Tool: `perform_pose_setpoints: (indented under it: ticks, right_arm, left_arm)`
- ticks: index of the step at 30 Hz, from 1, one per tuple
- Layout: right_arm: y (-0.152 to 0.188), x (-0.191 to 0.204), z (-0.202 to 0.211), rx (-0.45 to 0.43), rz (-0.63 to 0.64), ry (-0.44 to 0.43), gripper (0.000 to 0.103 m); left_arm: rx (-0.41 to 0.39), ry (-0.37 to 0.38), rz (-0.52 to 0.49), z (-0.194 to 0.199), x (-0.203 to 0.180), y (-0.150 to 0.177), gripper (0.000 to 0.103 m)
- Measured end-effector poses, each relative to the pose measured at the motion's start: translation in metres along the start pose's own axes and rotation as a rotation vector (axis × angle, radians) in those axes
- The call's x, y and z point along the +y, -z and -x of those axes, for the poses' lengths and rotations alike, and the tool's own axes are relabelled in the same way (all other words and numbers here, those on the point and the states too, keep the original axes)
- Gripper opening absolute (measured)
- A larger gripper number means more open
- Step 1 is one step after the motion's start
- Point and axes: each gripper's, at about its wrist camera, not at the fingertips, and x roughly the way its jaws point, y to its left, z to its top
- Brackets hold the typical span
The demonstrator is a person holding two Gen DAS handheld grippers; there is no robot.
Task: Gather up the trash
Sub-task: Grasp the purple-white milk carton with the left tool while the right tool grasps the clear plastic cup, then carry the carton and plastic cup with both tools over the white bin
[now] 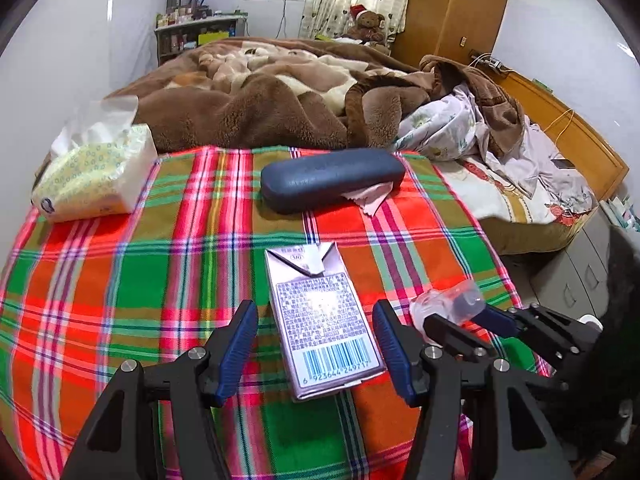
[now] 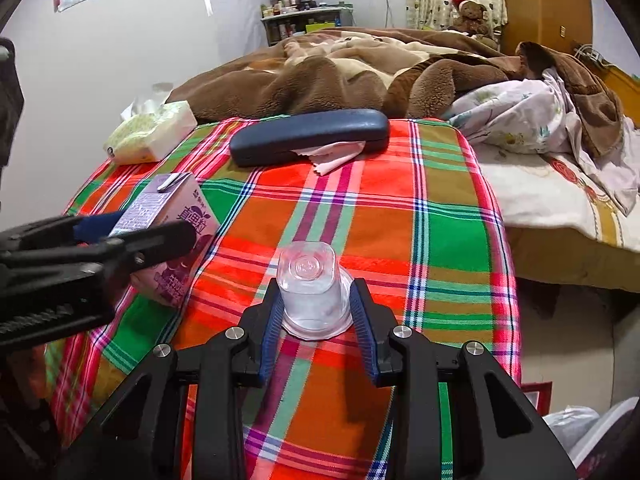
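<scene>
A purple drink carton [image 1: 316,280] lies flat on the plaid tablecloth [image 1: 120,280], barcode toward me. My left gripper [image 1: 315,308] stands open astride its near end, with a gap between each blue pad and the carton's sides. In the right wrist view the same carton [image 2: 180,200] shows at the left with the left gripper [image 2: 148,226] around it. A clear plastic cup [image 2: 312,280] stands upside down on the cloth. My right gripper [image 2: 317,286] is shut on it, both pads against its walls. The left wrist view shows the cup [image 1: 444,304] and right gripper [image 1: 492,320] at the right.
A dark blue glasses case [image 1: 332,178] with a pink cloth [image 1: 372,196] sticking out lies at the table's far side. A tissue pack [image 1: 92,176] sits at the far left. A bed with a brown blanket [image 1: 260,100] lies beyond. The table's right edge [image 2: 508,280] drops to the floor.
</scene>
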Motion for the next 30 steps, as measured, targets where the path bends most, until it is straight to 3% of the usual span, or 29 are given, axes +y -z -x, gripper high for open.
perform_pose_setpoints:
  ticks: [3,7,10,20,30]
  right_arm:
    - [0.0,-0.002,0.001,-0.004,-0.006,0.004,0.035]
    - [0.0,-0.004,0.001,-0.005,-0.009,0.004,0.035]
    - [0.001,-0.004,0.003,-0.012,-0.008,0.005,0.035]
    - [0.009,-0.004,0.017,-0.034,-0.035,-0.008,0.035]
    - [0.026,-0.008,0.062,-0.091,-0.07,-0.013,0.035]
  left_arm:
    - [0.005,-0.011,0.009,-0.007,0.0,0.002,0.059]
    - [0.009,-0.026,-0.001,-0.011,-0.001,0.004,0.042]
    - [0.007,-0.032,0.007,-0.01,-0.001,0.004,0.039]
    - [-0.035,-0.052,-0.008,0.017,-0.007,0.02,0.039]
    - [-0.087,-0.033,-0.044,0.068,-0.036,0.046,0.039]
